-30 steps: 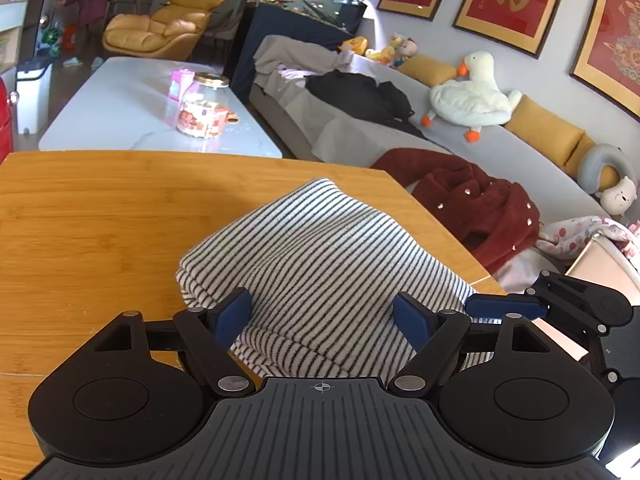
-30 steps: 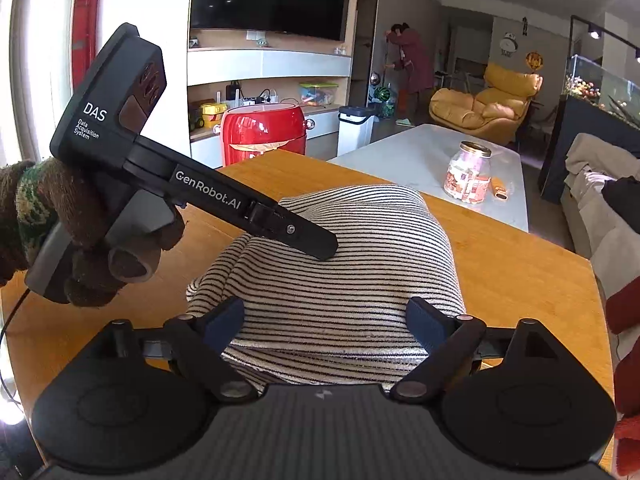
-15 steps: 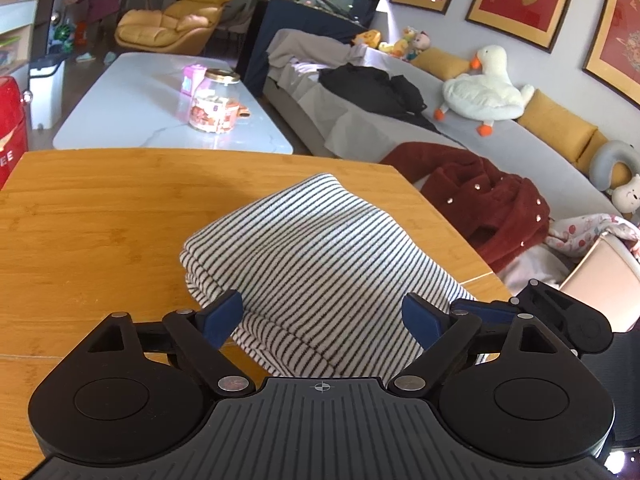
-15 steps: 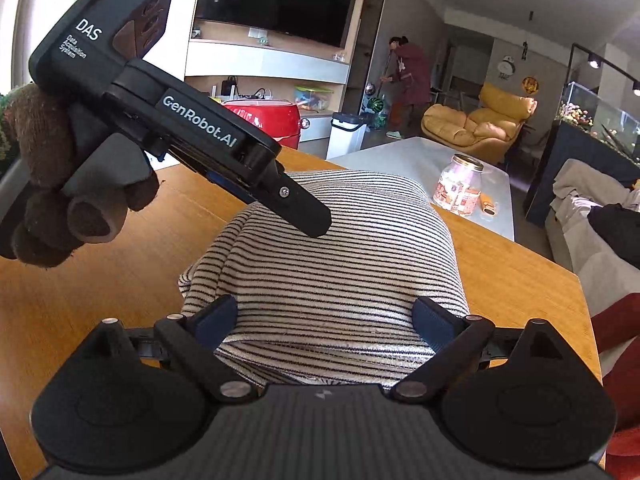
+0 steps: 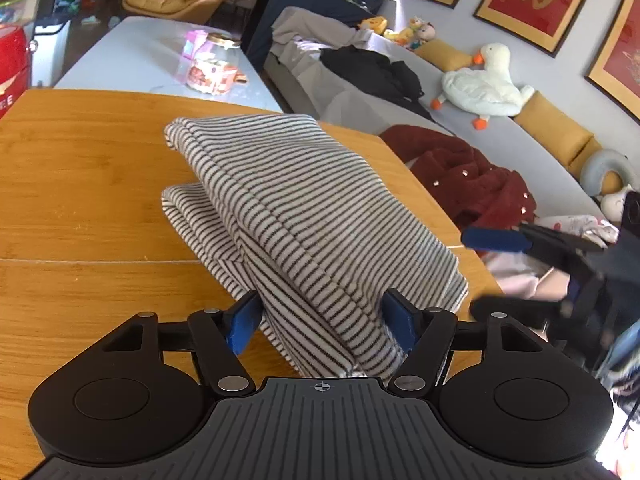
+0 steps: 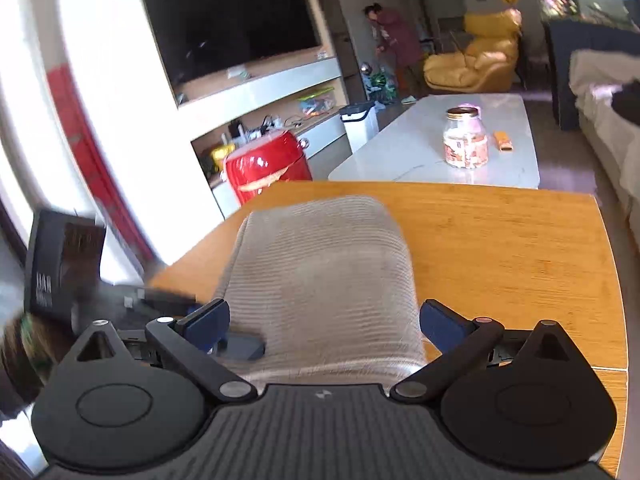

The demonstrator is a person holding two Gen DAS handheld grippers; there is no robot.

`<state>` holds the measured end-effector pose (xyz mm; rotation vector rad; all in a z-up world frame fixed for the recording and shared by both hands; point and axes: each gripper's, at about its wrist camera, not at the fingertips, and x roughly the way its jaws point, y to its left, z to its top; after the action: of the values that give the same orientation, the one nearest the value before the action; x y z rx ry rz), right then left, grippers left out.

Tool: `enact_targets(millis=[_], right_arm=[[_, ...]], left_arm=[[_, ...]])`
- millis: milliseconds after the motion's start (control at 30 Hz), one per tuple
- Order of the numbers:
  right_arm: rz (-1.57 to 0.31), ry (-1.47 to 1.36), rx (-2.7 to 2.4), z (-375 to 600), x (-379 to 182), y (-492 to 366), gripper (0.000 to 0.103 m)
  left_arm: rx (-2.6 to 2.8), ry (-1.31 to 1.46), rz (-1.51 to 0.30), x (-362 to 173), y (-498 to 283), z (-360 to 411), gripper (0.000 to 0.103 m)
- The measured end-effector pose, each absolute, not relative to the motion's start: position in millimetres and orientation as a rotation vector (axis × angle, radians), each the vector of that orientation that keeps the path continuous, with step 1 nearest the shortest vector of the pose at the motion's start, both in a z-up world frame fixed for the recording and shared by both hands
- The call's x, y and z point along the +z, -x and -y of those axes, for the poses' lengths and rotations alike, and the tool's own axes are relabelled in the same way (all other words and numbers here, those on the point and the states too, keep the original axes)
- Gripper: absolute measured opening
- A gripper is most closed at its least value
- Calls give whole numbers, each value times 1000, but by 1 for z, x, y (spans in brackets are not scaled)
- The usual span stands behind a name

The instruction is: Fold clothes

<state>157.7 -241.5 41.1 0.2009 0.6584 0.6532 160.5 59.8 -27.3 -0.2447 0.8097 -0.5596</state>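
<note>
Wooden tabletop filled my view, with the folded striped garment lying on it, its long axis running from my grippers away toward the far edge. My left gripper was closing, both blue pads against the cloth's near end. My right gripper was opening, the garment between its pads but ungripped.

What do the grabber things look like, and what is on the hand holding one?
Both are black plastic. The left gripper and the right gripper each have a ribbed body, two round discs, silver screws and blue pads on thin black fingers. In the right wrist view, a blurry boxy black handle has pale lettering, and a fuzzy brown glove shows beside it.
</note>
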Motion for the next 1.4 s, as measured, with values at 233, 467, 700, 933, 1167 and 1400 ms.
enact_targets(millis=[233,467,700,933,1167,1400], right_arm=[[-827,-211,713,215,25,-271,102],[-1039,-381,792,181,-18,-322,84],[-854,-283,773,198,11,-295,65],[-868,-287,621,214,-9,-290,86],[-873,-261,696,237,-4,-244,99],[-922,-222,731,230,-26,-215,86]], left_arm=[[-559,300,-831,-37,-158,-60,73],[-557,304,-830,-39,-157,-61,74],[-582,223,-824,-38,-155,-51,79],[-546,283,-845,-34,-158,-50,83],[-560,473,-913,-36,-171,-68,93],[-570,416,-900,-44,-181,-51,89]])
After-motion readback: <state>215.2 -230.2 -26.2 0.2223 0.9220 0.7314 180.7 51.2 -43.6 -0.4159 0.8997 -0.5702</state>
